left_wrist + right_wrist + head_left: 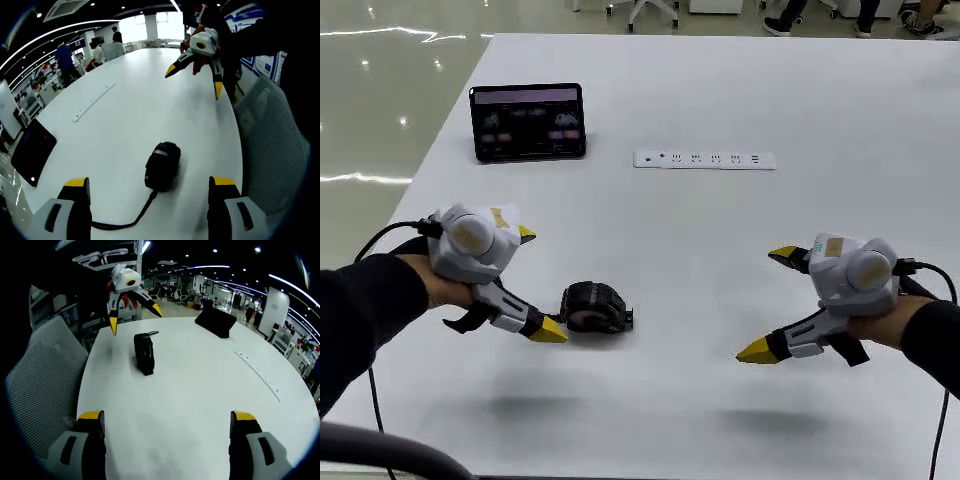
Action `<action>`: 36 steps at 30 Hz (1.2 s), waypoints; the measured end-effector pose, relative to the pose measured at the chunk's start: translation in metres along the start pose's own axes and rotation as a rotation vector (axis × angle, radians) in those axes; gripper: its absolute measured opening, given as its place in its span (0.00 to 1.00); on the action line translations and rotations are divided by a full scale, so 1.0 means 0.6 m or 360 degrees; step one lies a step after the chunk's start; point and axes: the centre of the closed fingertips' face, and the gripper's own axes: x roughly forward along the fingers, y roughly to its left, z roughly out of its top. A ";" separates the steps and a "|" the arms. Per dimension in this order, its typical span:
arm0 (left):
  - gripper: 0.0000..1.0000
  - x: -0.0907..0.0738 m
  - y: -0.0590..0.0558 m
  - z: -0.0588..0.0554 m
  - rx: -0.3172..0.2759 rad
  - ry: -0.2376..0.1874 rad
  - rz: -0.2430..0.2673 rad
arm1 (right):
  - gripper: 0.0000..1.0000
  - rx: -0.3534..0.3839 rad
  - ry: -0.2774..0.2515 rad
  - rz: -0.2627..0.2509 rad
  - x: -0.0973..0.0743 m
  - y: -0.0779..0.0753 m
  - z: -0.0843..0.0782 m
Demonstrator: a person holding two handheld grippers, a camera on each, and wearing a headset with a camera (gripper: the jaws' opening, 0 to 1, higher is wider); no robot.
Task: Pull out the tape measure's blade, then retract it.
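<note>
A black tape measure (595, 307) lies on the white table (720, 90) with no blade showing outside its case. My left gripper (538, 283) is open just left of it, its lower yellow tip close to the case. In the left gripper view the tape measure (162, 165) sits just ahead of the open left gripper (148, 182), and its black strap trails back between the jaws. My right gripper (768, 302) is open and holds nothing, well to the right of the tape. From the right gripper (167, 415) the tape measure (144, 352) lies far ahead, with the left gripper (135, 321) behind it.
A dark tablet (528, 122) stands at the back left and a white power strip (705, 160) lies at the back middle. A grey mesh chair (45, 370) is at the near table edge. The right gripper (194, 84) shows far off across the table.
</note>
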 end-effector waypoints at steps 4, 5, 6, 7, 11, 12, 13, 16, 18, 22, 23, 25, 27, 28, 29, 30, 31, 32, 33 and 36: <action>0.89 0.016 0.002 -0.001 0.0084 0.0078 -0.0062 | 0.97 -0.0058 0.0011 0.0049 0.033 0.000 0.011; 0.86 0.019 0.002 0.002 0.0094 0.0075 -0.0077 | 0.96 -0.0071 0.0027 0.0054 0.040 -0.001 0.010; 0.84 0.022 0.002 0.007 0.0111 0.0075 -0.0089 | 0.96 -0.0067 0.0027 0.0057 0.050 -0.002 0.015; 0.83 0.025 0.002 0.009 0.0124 0.0082 -0.0094 | 0.95 -0.0074 0.0019 0.0070 0.056 0.001 0.022; 0.79 0.042 -0.007 0.012 0.0193 0.0127 -0.0159 | 0.94 -0.0129 0.0020 0.0126 0.091 0.011 0.040; 0.77 0.047 -0.011 0.012 0.0214 0.0137 -0.0181 | 0.94 -0.0134 0.0024 0.0136 0.098 0.012 0.043; 0.74 0.053 -0.015 0.012 0.0230 0.0143 -0.0207 | 0.94 -0.0157 0.0030 0.0148 0.108 0.014 0.047; 0.68 0.067 -0.022 0.010 0.0264 0.0186 -0.0240 | 0.93 -0.0173 0.0041 0.0179 0.127 0.019 0.057; 0.64 0.076 -0.022 0.008 0.0300 0.0208 -0.0238 | 0.93 -0.0190 0.0048 0.0201 0.141 0.024 0.061; 0.60 0.085 -0.027 0.005 0.0302 0.0227 -0.0269 | 0.91 -0.0197 0.0062 0.0222 0.159 0.029 0.068; 0.60 0.088 -0.028 0.004 0.0316 0.0236 -0.0275 | 0.91 -0.0191 0.0066 0.0230 0.164 0.031 0.070; 0.56 0.091 -0.033 0.005 0.0334 0.0245 -0.0290 | 0.90 -0.0170 0.0087 0.0218 0.174 0.028 0.069; 0.48 0.095 -0.037 0.007 0.0350 0.0259 -0.0299 | 0.89 -0.0150 0.0071 0.0224 0.180 0.029 0.074; 0.43 0.098 -0.038 0.008 0.0369 0.0269 -0.0298 | 0.88 -0.0142 0.0074 0.0227 0.184 0.030 0.076; 0.39 0.098 -0.038 0.006 0.0395 0.0285 -0.0301 | 0.87 -0.0143 0.0075 0.0229 0.186 0.032 0.077; 0.34 0.099 -0.046 -0.001 0.0395 0.0309 -0.0353 | 0.86 -0.0147 0.0075 0.0235 0.188 0.034 0.078; 0.32 0.103 -0.045 0.000 0.0401 0.0302 -0.0335 | 0.84 -0.0155 0.0073 0.0245 0.191 0.037 0.080; 0.31 0.103 -0.043 -0.004 0.0440 0.0326 -0.0337 | 0.82 -0.0163 0.0071 0.0256 0.192 0.040 0.081; 0.31 0.103 -0.044 -0.002 0.0433 0.0323 -0.0339 | 0.80 -0.0169 0.0067 0.0267 0.194 0.043 0.084; 0.31 0.103 -0.042 -0.005 0.0424 0.0330 -0.0335 | 0.73 -0.0189 0.0067 0.0284 0.199 0.049 0.087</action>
